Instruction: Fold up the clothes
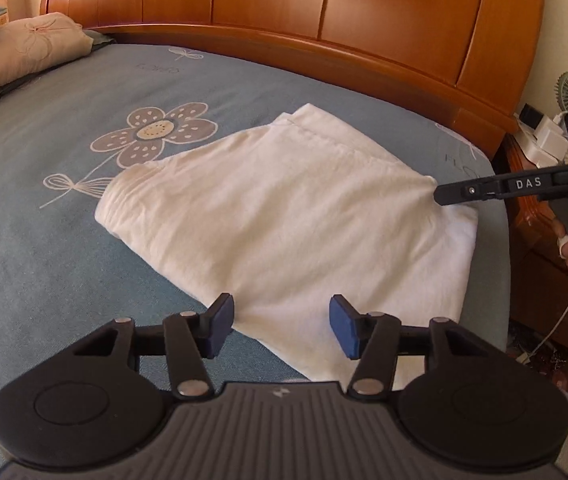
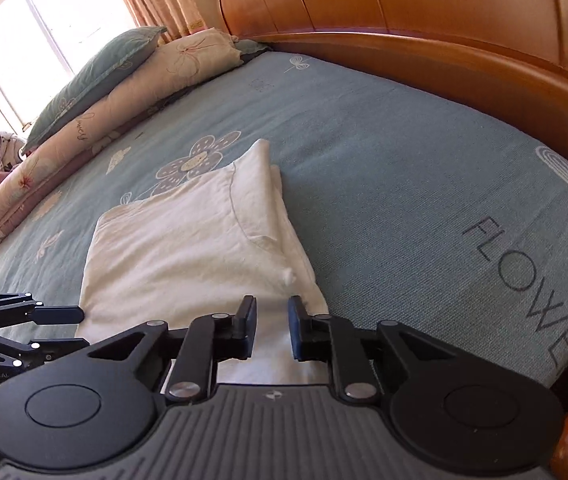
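While both hand-held grippers [image 1: 280,322] [image 2: 271,326] gape empty, the soft white folded garment [image 1: 284,224] lies rumpled on woven bedspread [image 1: 44,260].

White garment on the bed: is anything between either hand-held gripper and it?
Nothing visible. The left hand-held gripper and right hand-held gripper both sit at the near edge of the folded white garment, jaws apart, with only cloth and bedspread ahead.
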`<action>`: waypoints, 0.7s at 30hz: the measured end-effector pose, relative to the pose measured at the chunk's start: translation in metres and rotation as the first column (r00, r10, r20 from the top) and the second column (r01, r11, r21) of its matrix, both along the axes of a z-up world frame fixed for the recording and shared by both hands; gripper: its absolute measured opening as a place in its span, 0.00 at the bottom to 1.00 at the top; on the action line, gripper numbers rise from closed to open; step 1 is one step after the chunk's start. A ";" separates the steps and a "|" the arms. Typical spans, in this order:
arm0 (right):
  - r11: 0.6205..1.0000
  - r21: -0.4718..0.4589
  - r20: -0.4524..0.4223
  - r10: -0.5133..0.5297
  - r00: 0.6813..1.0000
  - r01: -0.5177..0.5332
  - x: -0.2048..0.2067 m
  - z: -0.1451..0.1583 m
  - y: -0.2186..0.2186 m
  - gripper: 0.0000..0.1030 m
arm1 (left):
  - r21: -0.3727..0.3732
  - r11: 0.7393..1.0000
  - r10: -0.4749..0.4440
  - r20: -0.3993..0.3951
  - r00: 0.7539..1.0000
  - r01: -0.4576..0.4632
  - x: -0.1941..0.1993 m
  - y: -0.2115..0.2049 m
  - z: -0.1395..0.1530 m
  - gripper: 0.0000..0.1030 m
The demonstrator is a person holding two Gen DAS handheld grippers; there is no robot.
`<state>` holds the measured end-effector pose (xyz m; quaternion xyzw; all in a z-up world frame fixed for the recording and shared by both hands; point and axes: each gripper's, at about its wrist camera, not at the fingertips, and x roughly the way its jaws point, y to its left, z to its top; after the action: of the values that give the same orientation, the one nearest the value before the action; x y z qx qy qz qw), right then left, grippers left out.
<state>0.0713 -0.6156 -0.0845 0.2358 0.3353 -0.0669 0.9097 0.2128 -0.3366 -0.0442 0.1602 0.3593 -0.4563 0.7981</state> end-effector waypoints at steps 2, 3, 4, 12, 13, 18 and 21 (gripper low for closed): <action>0.999 -0.042 0.022 -0.001 1.000 0.002 -0.003 0.011 0.007 0.35 | -0.022 0.999 0.027 0.030 0.999 -0.027 0.013 -0.002 0.010 0.54; 0.999 -0.047 0.037 0.013 0.999 -0.011 -0.002 0.015 0.012 0.36 | -0.030 0.999 0.040 0.035 0.999 -0.039 0.021 -0.005 0.013 0.54; 0.999 -0.046 0.044 0.026 0.999 -0.024 0.001 0.017 0.017 0.36 | -0.034 0.999 0.044 0.033 0.999 -0.043 0.030 -0.011 0.013 0.54; 0.997 -0.032 -0.001 0.071 0.998 -0.071 0.017 0.014 0.055 0.38 | 0.031 0.980 0.197 -0.086 0.977 -0.195 0.088 -0.025 -0.031 0.62; 0.996 -0.026 -0.004 0.089 0.996 -0.089 0.017 0.014 0.062 0.39 | 0.036 0.979 0.205 -0.071 0.976 -0.203 0.086 -0.025 -0.028 0.62; 0.970 -0.115 0.016 0.217 0.976 -0.214 0.029 0.023 0.119 0.41 | 0.041 0.979 0.201 -0.007 0.980 -0.200 0.068 -0.014 -0.003 0.59; 0.950 -0.166 -0.018 0.265 0.964 -0.264 0.049 0.013 0.149 0.41 | 0.049 0.981 0.186 0.001 0.983 -0.186 0.053 0.001 0.008 0.63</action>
<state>0.1203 -0.4669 -0.0712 0.1120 0.3549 0.0284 0.9277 0.2659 -0.3353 -0.0365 0.1447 0.3854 -0.3711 0.8323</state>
